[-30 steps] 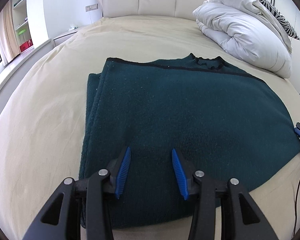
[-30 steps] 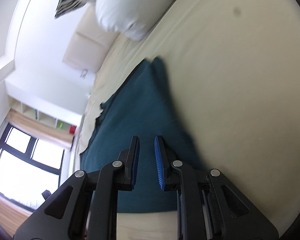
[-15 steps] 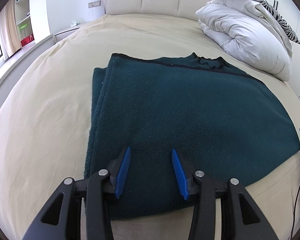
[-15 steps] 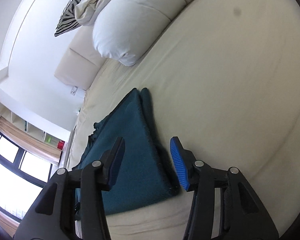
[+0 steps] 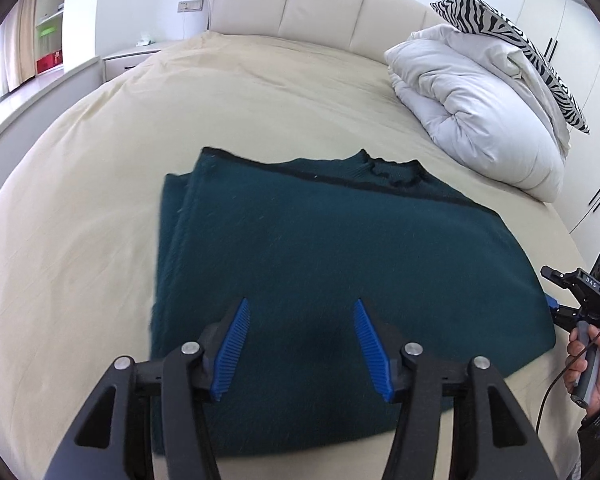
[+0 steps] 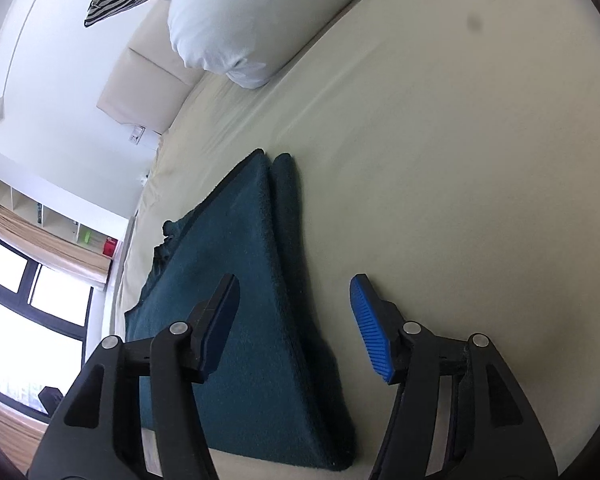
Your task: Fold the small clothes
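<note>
A dark teal knitted sweater lies folded flat on the cream bed, its collar at the far edge. My left gripper hovers above the sweater's near edge; its jaws are opening and hold nothing. In the right wrist view the same sweater shows its folded side edge. My right gripper hangs over that edge, jaws opening, with no cloth pinched between the blue pads. The right gripper also appears at the sweater's right corner in the left wrist view, held by a hand.
A white duvet with a zebra-striped pillow is bundled at the bed's far right. A padded headboard runs behind. A nightstand and shelves stand at the left by a window. Bare sheet surrounds the sweater.
Both grippers have lifted and drawn back from the sweater. The right gripper's jaws went from nearly shut to wide apart, letting go of the sweater edge. The left jaws widened too.
</note>
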{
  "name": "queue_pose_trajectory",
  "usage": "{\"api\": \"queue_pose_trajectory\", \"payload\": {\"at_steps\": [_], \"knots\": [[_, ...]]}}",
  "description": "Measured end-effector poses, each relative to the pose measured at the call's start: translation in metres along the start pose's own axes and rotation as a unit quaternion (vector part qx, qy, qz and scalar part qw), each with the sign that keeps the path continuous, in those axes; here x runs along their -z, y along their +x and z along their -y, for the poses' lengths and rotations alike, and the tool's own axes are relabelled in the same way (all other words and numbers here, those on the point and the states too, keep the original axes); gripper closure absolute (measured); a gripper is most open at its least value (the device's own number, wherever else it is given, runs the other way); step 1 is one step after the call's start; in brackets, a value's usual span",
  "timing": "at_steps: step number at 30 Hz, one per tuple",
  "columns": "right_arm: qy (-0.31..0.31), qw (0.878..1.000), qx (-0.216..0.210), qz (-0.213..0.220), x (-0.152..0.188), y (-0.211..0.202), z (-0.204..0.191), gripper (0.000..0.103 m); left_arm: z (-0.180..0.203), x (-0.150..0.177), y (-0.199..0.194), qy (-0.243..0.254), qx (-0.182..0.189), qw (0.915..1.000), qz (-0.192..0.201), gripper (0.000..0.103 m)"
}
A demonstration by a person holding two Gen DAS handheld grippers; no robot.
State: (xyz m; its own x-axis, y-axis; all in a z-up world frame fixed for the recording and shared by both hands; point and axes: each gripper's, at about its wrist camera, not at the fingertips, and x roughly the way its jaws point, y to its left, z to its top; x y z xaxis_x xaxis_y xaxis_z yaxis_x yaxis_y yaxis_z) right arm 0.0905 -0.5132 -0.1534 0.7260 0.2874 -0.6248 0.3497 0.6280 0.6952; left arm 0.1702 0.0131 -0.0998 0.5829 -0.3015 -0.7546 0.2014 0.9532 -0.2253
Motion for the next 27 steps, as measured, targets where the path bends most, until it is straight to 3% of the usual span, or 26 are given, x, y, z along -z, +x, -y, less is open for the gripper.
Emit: {"api": "queue_pose_trajectory", "payload": {"at_steps": [5, 12, 17, 20, 27], "knots": [[0.020, 0.999, -0.017, -0.037, -0.017, 0.025, -0.002, 0.047, 0.001, -0.012, 0.033, -0.013, 0.001, 0.9995, -0.030, 0.045], [-0.005, 0.996, -0.034, -0.082, -0.023, 0.045, -0.016, 0.047, -0.009, -0.009, 0.042, -0.022, 0.016, 0.9991, -0.032, 0.045], [0.024, 0.992, -0.042, -0.112, -0.029, 0.058, -0.015, 0.049, -0.009, -0.008, 0.043, -0.017, 0.017, 0.9990, -0.037, 0.045], [0.016, 0.991, -0.023, -0.133, -0.028, 0.063, -0.023, 0.054, -0.012, -0.009, 0.046, -0.024, 0.025, 0.9987, -0.038, 0.044], [0.020, 0.987, -0.004, -0.162, -0.025, 0.069, -0.024, 0.077, -0.014, -0.009, 0.046, -0.024, 0.031, 0.9984, -0.041, 0.044]]}}
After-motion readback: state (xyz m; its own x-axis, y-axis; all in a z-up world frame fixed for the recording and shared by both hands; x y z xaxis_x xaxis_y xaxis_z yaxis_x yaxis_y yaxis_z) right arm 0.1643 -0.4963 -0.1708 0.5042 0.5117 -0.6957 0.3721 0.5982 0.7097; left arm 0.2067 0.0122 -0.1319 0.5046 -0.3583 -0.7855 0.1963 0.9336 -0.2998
